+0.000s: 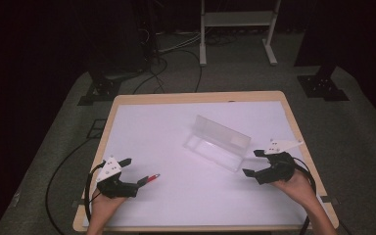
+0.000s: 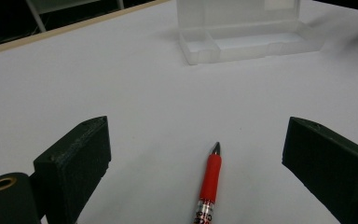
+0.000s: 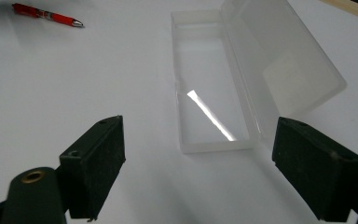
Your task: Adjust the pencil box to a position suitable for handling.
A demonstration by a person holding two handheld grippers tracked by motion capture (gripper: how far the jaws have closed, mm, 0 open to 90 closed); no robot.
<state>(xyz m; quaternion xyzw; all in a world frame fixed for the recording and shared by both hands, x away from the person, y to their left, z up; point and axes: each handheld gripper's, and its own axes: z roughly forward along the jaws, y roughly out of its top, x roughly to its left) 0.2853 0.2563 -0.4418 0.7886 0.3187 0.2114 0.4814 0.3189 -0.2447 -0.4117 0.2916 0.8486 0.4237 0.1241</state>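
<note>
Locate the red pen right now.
In the high view the red pen lies on the table's near left, just beside the open left gripper, apart from the clear case.

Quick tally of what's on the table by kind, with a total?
Red pen: 1, lying between the open jaws of the left hand-held gripper.
Clear plastic case: 1, lid open, nothing inside.
Hand-held grippers: 2, counting the right hand-held gripper, also open.
Total: 4
</note>
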